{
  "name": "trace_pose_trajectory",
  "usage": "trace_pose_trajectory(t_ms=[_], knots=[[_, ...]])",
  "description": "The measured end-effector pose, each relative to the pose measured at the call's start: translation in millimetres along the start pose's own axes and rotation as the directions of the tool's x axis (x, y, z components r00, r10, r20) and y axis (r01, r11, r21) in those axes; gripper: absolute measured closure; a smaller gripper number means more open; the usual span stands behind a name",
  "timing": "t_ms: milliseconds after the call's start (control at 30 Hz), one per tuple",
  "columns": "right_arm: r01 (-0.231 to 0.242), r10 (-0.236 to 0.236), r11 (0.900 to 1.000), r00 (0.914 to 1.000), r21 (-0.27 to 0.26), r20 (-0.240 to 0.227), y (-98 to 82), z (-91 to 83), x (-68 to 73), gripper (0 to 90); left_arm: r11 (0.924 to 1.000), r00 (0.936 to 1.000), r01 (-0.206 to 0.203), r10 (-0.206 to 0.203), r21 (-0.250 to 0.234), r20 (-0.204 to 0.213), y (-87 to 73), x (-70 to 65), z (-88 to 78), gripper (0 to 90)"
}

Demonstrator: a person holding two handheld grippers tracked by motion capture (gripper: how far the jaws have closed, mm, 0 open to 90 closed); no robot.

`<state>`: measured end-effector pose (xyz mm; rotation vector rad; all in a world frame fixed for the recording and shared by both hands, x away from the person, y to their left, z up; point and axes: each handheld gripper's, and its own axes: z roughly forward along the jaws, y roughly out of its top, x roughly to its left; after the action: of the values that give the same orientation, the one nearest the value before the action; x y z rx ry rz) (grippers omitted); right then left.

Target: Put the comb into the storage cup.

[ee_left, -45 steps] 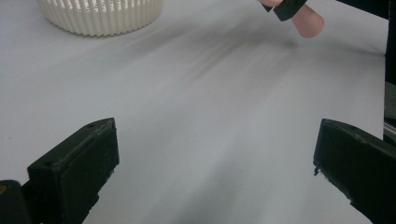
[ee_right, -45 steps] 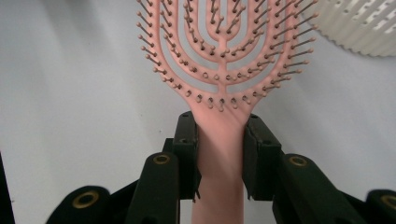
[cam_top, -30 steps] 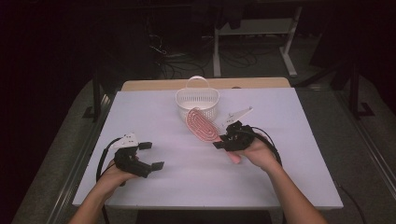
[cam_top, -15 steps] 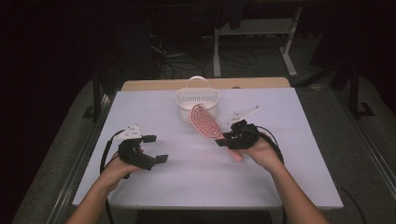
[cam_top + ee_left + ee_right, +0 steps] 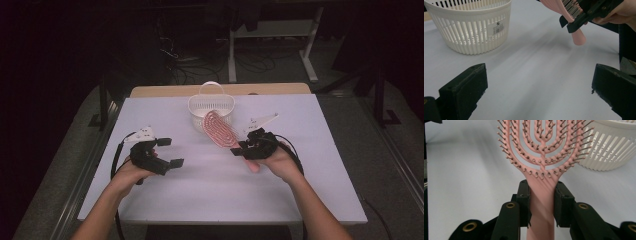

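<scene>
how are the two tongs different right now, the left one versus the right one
The left tongs stand wide open with nothing between the jaws; the right tongs are shut on the pink hairbrush at its handle.

The left tongs sit back at the near left of the table; the right tongs are closer to the white basket, with the brush head tilted toward it.

Both are black, hand-held, and trail a cable.
</scene>
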<state>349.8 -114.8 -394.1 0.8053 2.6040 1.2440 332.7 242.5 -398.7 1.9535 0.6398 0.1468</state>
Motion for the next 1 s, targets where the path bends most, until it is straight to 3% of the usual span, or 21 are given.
trace_pose_trajectory(t_ms=[1000], knots=[[-0.003, 0.004, 0.999, 0.9996, -0.036, 0.028, 2.9, -13.1, -4.0, 68.8, 0.9991, 0.9977, -0.036, 0.037, -0.024, 0.057, 42.4, -0.8, 25.6, 0.1]])
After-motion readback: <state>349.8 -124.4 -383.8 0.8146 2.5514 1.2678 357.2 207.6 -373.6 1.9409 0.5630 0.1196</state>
